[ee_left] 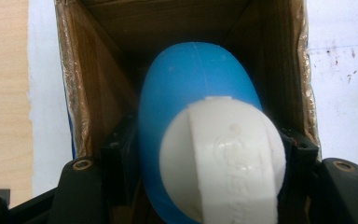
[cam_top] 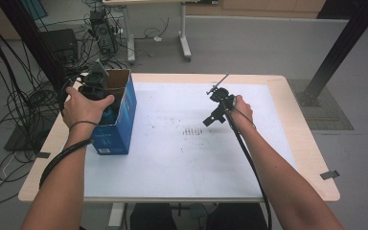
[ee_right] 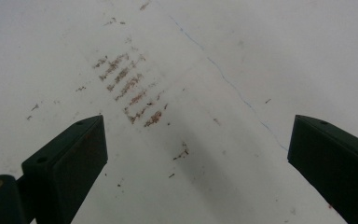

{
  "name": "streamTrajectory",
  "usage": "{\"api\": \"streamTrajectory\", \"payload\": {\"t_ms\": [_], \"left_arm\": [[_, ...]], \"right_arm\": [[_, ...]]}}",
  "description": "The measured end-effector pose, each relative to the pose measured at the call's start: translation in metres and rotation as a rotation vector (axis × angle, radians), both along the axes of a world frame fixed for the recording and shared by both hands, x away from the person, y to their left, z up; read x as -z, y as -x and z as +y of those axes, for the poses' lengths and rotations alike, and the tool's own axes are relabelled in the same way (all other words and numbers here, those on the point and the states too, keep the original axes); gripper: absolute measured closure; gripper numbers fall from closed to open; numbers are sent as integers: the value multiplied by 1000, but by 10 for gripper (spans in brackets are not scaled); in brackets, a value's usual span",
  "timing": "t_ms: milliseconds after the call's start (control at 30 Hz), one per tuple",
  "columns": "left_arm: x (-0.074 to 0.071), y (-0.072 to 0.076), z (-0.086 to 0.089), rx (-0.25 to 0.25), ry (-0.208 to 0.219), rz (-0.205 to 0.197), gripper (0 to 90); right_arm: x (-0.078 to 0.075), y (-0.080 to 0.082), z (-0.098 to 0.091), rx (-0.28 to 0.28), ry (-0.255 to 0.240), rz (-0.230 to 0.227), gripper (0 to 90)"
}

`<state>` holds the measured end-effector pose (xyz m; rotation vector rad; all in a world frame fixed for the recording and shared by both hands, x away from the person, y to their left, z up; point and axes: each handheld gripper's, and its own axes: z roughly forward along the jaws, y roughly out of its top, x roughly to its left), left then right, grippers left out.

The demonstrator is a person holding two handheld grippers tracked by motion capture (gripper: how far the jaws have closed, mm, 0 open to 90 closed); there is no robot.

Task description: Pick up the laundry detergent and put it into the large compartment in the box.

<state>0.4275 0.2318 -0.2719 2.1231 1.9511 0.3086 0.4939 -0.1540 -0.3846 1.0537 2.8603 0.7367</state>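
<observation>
A blue bottle with a white cap points down into an open blue cardboard box at the table's left. My left gripper is shut on the bottle just below the cap, its black jaws pressed on both sides. From above, the left hand and left gripper sit over the box's open top. My right gripper hovers over the middle of the white sheet, tilted down. Its two black jaws stand wide apart, and the right gripper has nothing between them but stained paper.
A white sheet covers most of the wooden table and carries brown smudges near its middle. Cables and equipment lie on the floor behind and to the left. A black post rises at the far right.
</observation>
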Motion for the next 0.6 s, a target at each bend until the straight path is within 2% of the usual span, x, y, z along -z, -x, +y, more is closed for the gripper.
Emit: {"api": "streamTrajectory", "payload": {"t_ms": [600], "left_arm": [[0, 0, 2, -3, 7, 3, 376]], "right_arm": [[0, 0, 0, 0, 0, 2, 41]]}}
